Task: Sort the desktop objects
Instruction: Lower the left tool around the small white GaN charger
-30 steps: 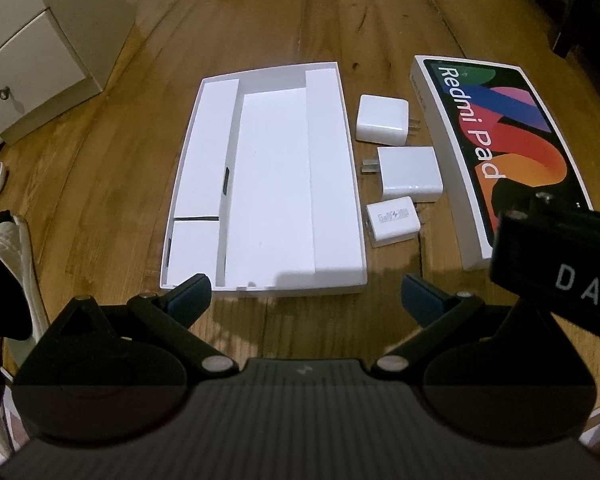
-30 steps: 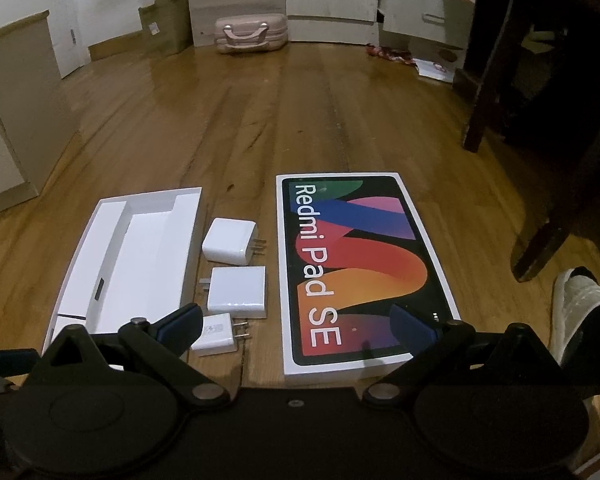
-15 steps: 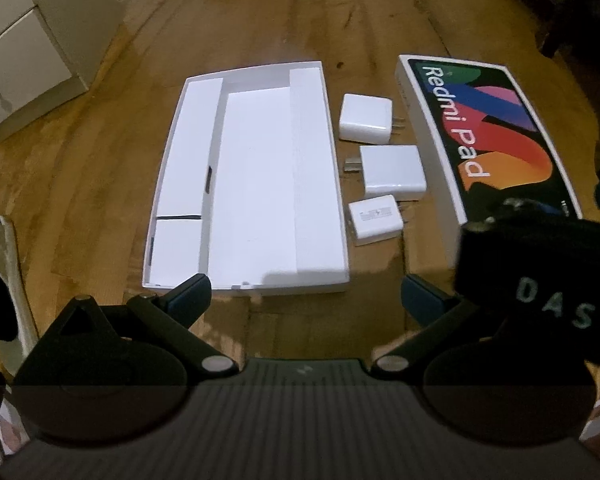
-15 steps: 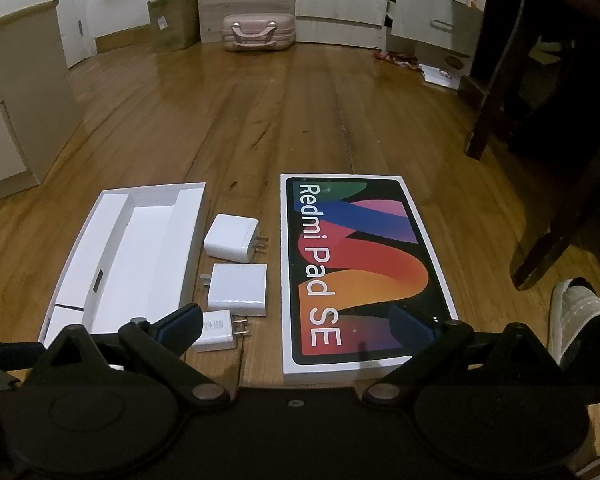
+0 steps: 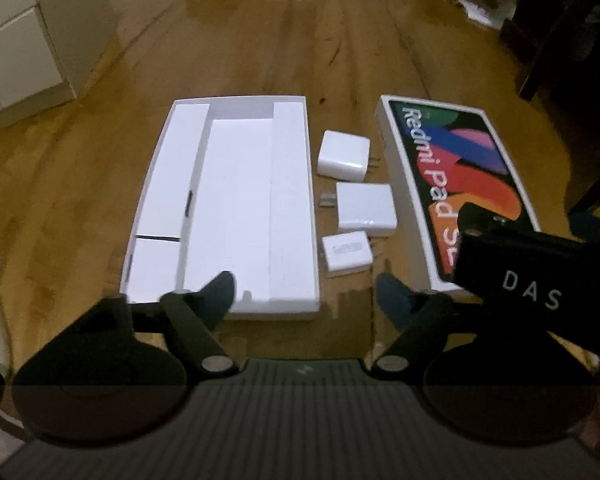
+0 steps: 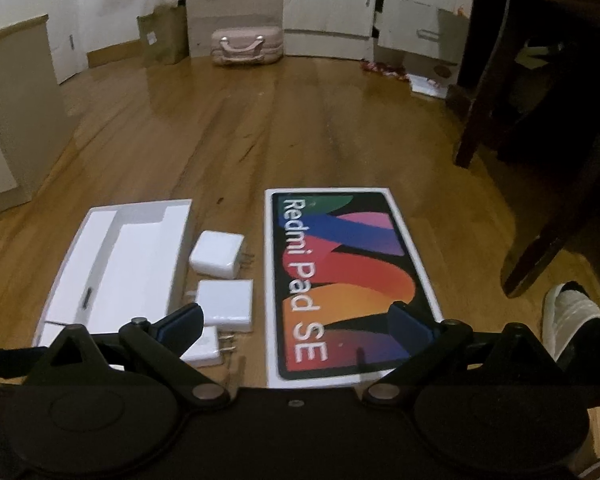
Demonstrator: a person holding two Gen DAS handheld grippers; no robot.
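Note:
An open white box tray (image 5: 292, 208) (image 6: 176, 240) lies on the wooden floor. To its right, three white chargers lie in a column: far (image 5: 343, 154) (image 6: 217, 255), middle (image 5: 366, 209) (image 6: 226, 304), near (image 5: 346, 249) (image 6: 202, 346). Right of them lies the Redmi Pad SE box lid (image 5: 452, 176) (image 6: 344, 280). My left gripper (image 5: 306, 292) is open and empty, just short of the tray's near edge. My right gripper (image 6: 296, 320) is open and empty, over the near end of the lid and chargers; its body (image 5: 540, 276) shows in the left wrist view.
A cabinet with drawers (image 5: 16, 36) stands at the left. Dark table legs (image 6: 540, 160) and a slipper (image 6: 572, 316) are at the right. A pink case (image 6: 247, 45), a cardboard box (image 6: 162, 38) and white cabinets (image 6: 380, 8) stand along the far wall.
Both grippers have tilted up and moved forward, so the tray, chargers and lid sit lower and nearer in both views. Both grippers stay open; nothing on the floor moved.

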